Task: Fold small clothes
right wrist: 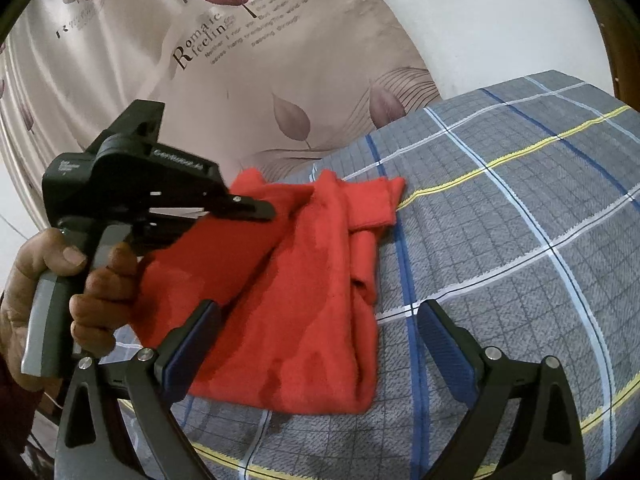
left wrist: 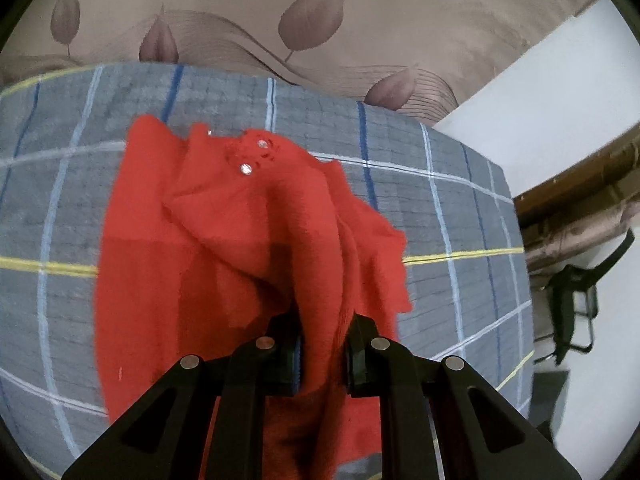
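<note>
A small red garment (left wrist: 224,248) with shiny studs near its collar lies on the grey plaid cloth (left wrist: 460,216). My left gripper (left wrist: 323,354) is shut on a bunched fold of its near edge and lifts it. In the right wrist view the garment (right wrist: 304,300) lies partly folded, one side raised by the left gripper (right wrist: 264,210), held by a hand (right wrist: 100,292). My right gripper (right wrist: 316,344) is open and empty, its blue-padded fingers (right wrist: 444,344) just above the garment's near edge.
The plaid cloth (right wrist: 520,240) covers a raised surface that drops off at the right and far edges. A leaf-printed curtain (left wrist: 320,20) hangs behind. A white wall (left wrist: 560,100), wooden frame (left wrist: 580,184) and a black stand (left wrist: 572,304) are to the right.
</note>
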Motion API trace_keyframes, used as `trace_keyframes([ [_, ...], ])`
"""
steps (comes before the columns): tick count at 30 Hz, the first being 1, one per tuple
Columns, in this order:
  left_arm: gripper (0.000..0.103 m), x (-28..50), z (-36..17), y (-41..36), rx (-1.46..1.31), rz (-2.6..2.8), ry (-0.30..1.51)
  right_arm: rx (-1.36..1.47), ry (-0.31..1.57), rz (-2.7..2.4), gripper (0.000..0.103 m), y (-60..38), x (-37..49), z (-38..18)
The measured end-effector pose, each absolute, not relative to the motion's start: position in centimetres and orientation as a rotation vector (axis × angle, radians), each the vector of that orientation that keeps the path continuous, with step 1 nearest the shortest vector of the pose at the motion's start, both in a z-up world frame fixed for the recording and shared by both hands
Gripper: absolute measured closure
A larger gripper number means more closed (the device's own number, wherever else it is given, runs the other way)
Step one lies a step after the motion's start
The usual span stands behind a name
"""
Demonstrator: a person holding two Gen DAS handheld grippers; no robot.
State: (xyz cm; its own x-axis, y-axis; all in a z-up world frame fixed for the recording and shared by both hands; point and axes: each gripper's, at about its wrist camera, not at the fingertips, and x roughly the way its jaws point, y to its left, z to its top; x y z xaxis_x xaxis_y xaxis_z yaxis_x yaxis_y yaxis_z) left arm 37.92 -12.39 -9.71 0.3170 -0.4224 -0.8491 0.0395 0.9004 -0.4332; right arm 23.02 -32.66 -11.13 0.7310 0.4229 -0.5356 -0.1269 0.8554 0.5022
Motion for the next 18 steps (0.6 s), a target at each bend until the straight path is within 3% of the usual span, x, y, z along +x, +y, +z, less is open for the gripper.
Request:
trace_keyframes([
  [3,0.086,38.0,-9.9,-13.3,-0.391,-0.328,1.226,0.467,0.689,0.318,0.005,-32.9,23.0,-11.0],
  [10,0.071,38.0,-9.4,-15.0,-0.535,-0.491,1.250,0.477,0.690,0.318,0.005,-33.2,23.0,-11.0],
  [15,0.067,35.8,-4.9,-14.3,-0.506,-0.626,1.036,0.503,0.676,0.309,0.005,-33.9,22.8,-10.9],
  [17,0.051,33.7,-3.4,-12.5,-0.433,-0.605,0.911,0.517,0.642,0.329,0.005,-34.3,22.3,-10.5],
  [18,0.049,32.6,-3.2,-11.5,-0.413,-0.592,0.857,0.529,0.618,0.353,0.006,-34.6,22.0,-10.3],
])
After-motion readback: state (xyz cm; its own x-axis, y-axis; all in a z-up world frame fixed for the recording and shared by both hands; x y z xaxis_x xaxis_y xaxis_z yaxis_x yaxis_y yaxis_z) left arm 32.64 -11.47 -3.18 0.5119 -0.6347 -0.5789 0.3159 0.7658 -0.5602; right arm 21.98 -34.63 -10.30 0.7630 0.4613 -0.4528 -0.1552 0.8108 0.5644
